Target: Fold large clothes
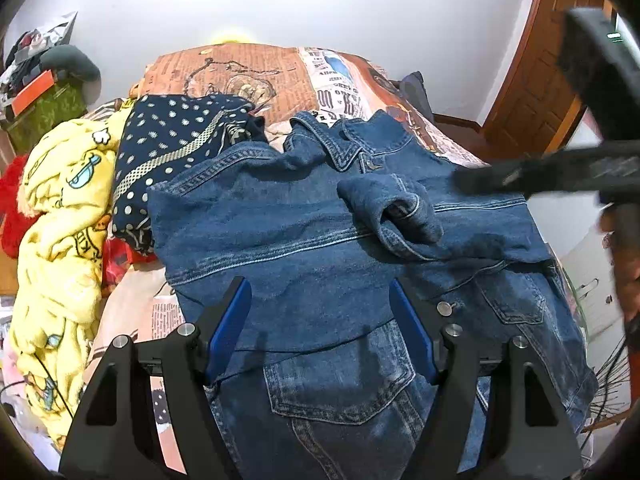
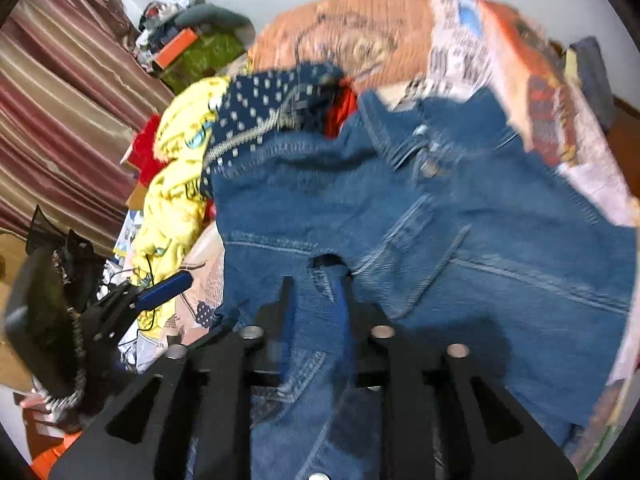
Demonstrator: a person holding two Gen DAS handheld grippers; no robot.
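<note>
Nearest the left wrist camera, the left gripper [image 1: 320, 308] hangs over the lower part of a denim jacket [image 1: 304, 240], its blue-padded fingers [image 1: 230, 332] spread wide with nothing between them. The jacket lies spread on the bed [image 1: 256, 76], which has an orange newspaper-print cover; the collar points toward the far wall, and one sleeve cuff [image 1: 394, 212] is folded across the middle of the jacket. In the blurred right wrist view, the right gripper [image 2: 314, 284] has its fingers drawn close together, and a fold of the denim jacket [image 2: 460, 208] appears to pass between them, though the motion blur makes the grip hard to confirm. To the left of the jacket lie a navy polka-dot garment [image 1: 172, 140] and a yellow cartoon-print blanket [image 1: 60, 220], the former touching the jacket's shoulder edge.
</note>
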